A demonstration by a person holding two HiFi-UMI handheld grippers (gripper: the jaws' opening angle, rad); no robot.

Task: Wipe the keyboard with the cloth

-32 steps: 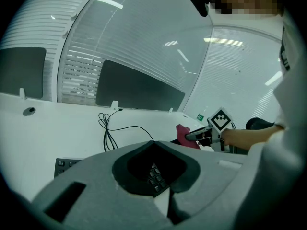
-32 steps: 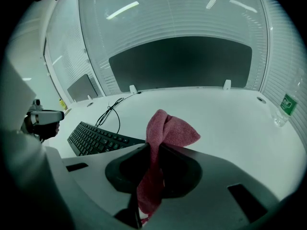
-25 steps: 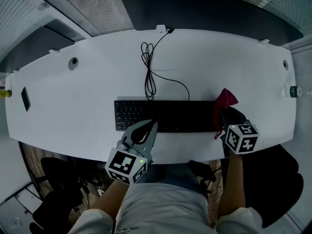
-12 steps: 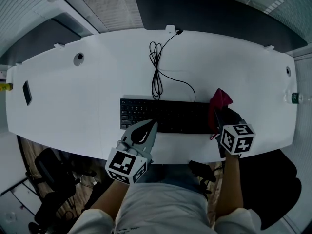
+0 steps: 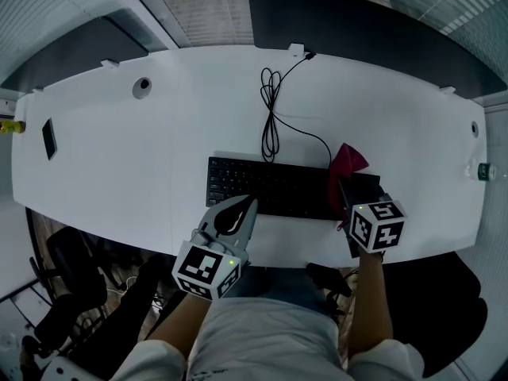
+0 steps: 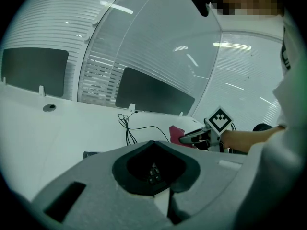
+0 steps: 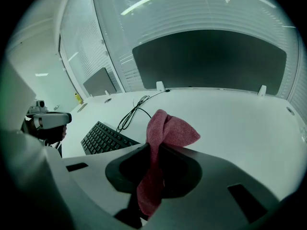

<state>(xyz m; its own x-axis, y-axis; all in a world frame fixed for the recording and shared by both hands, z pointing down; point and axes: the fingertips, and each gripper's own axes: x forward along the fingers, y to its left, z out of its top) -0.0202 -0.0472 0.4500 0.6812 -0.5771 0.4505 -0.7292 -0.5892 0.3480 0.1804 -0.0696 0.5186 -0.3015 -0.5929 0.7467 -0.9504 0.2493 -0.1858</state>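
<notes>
A black keyboard (image 5: 270,187) lies on the white table (image 5: 159,157), its cable (image 5: 270,109) coiled behind it. My right gripper (image 5: 347,190) is over the keyboard's right end, shut on a red cloth (image 5: 345,163) that sticks up past its jaws. In the right gripper view the cloth (image 7: 168,131) hangs down between the jaws of that gripper (image 7: 151,195), with the keyboard (image 7: 103,138) to the left. My left gripper (image 5: 251,203) is shut and holds nothing, its tips at the keyboard's front edge. Keys (image 6: 152,170) show through its jaw opening.
A small dark flat object (image 5: 49,137) lies at the table's far left beside a yellow item (image 5: 8,125). A round cable hole (image 5: 142,87) is at the back left. A bottle (image 5: 484,171) stands at the right edge. Office chairs (image 5: 71,292) sit below the front edge.
My right gripper has carried the cloth leftward along the keyboard's right end. The head view has shifted, so the table sits further right. The left gripper stays at the front edge.
</notes>
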